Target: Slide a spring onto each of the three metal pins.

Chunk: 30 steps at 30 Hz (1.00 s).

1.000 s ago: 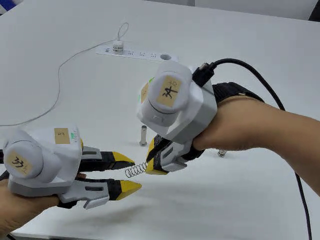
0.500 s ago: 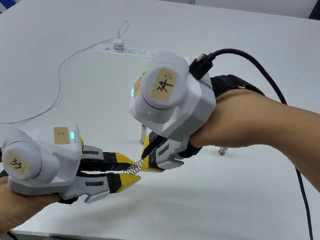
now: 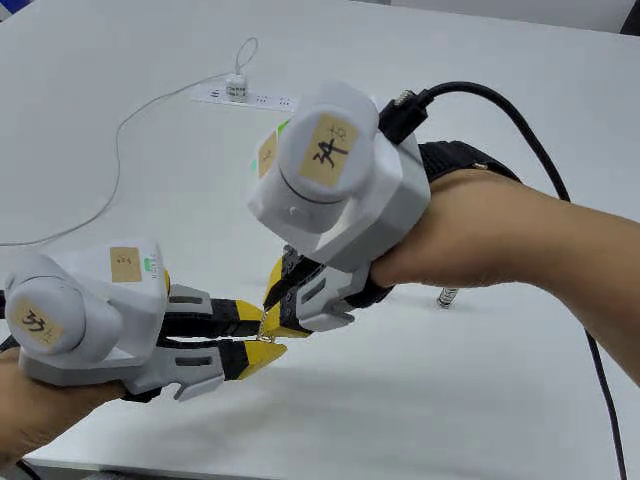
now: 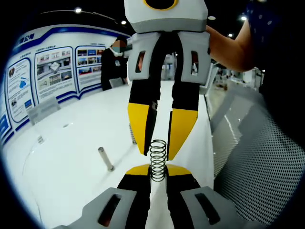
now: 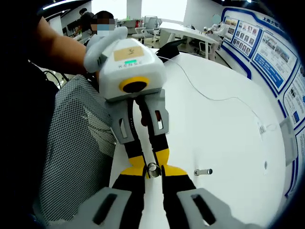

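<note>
One open hall takes up the background, with blue-edged display panels [image 4: 43, 76] at the left of the left gripper view and a mesh chair [image 5: 76, 143] at the left of the right gripper view. In it stands a wide, smooth white worktop [image 3: 480, 400]. A power strip [image 3: 245, 97] lies at the top of the head view, and its thin cable [image 3: 118, 150] loops off toward the left edge.

The left tongs [image 4: 158, 171] reach in from the lower left of the head view. The right tongs [image 5: 153, 171] come down from the centre, and the two meet tip to tip above the worktop. Both pairs of jaws look pinched on one spring [image 4: 157, 160] at the centre of the left gripper view: the left on its lower end, the right on its upper end.

A pin [image 4: 106, 159] stands bare and upright at the lower left of that view, well apart from the tongs. A second pin [image 3: 447, 297] stands right of centre in the head view, too small to tell whether it carries a coil.

The step in hand seems to be a re-grip, with the spring passing between the tongs before it is threaded. Next, one pair must let go, leaving one end's bore clear. The other pair must then line the coil up over the bare pin and lower it straight, with a light squeeze, since the coil probably bends easily.
</note>
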Available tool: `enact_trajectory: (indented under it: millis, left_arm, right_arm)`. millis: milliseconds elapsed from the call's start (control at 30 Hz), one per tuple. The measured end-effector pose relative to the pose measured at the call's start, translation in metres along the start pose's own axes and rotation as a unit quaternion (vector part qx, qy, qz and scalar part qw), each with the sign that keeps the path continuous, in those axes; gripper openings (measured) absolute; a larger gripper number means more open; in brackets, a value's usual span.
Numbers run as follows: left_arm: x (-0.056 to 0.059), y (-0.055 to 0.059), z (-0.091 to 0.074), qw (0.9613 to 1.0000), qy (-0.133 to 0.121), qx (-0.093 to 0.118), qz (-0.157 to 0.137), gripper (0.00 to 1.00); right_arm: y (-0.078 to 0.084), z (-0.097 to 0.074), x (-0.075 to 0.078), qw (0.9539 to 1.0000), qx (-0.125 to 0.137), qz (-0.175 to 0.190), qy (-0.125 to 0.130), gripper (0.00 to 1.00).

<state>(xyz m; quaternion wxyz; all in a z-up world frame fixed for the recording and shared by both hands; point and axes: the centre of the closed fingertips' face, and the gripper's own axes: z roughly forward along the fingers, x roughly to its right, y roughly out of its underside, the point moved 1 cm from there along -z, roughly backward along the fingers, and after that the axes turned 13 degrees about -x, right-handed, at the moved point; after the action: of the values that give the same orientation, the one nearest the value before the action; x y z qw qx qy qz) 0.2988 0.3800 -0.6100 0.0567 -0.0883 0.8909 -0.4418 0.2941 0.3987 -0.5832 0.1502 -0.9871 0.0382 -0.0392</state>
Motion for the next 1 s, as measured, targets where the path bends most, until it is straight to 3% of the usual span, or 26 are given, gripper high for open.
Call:
enact_trajectory:
  millis: [767,1000]
  left_arm:
    - [0.0019,-0.0055,0.0017,0.9999,-0.001,-0.003,0.014,0.12]
    - [-0.004,-0.0035,-0.0018,1.0,-0.009,-0.003,-0.001,0.2]
  right_arm:
    - [0.0038,0.0054,0.0024,0.9998,-0.012,0.011,-0.012,0.12]
    - [0.0058,0.002,0.0085,0.9998,-0.012,0.016,-0.006,0.12]
